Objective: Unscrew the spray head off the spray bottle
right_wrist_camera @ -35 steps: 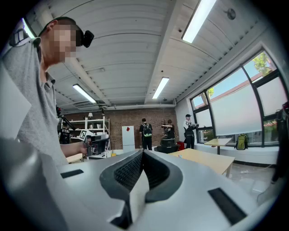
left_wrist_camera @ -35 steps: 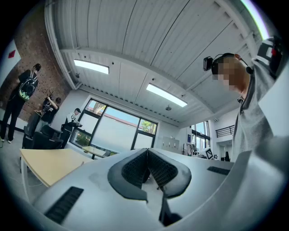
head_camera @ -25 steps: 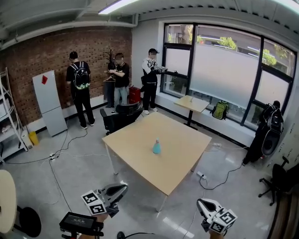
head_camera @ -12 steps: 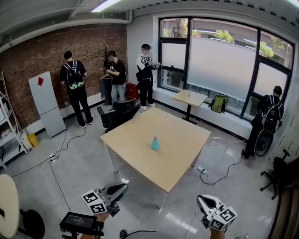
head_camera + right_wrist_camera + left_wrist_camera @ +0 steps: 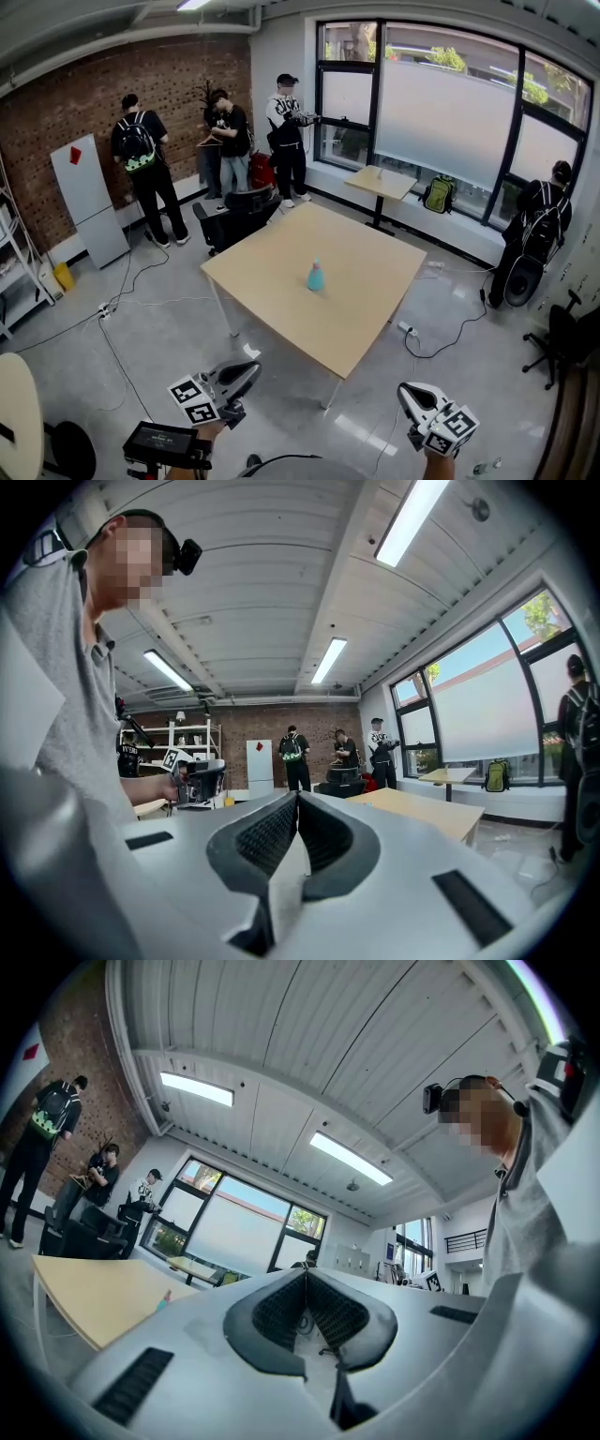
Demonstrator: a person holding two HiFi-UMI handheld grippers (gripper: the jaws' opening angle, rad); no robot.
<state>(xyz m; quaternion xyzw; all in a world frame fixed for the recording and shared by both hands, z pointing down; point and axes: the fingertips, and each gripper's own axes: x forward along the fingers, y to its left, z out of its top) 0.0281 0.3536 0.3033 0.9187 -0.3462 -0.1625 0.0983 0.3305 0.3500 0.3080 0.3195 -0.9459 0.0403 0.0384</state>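
A small teal spray bottle point(image 5: 315, 276) with a pale spray head stands upright near the middle of a light wooden table point(image 5: 366, 309). Far from it, at the bottom of the head view, my left gripper point(image 5: 251, 369) and my right gripper point(image 5: 404, 389) are both held in the air, shut and empty. In the left gripper view the left gripper's point(image 5: 305, 1275) jaws are pressed together, with the bottle point(image 5: 165, 1296) tiny on the distant table point(image 5: 84, 1297). The right gripper's point(image 5: 297, 797) jaws also meet with nothing between them.
Three people point(image 5: 225, 141) stand at the brick back wall, and another person point(image 5: 542, 220) by the windows at the right. A black chair point(image 5: 232, 223) stands behind the table, a small side table point(image 5: 380, 183) near the window. Cables point(image 5: 131, 300) trail over the grey floor.
The head view has shifted, so the table and bottle sit slightly higher in the picture. Both grippers have drifted a little to the right along the bottom edge, still shut.
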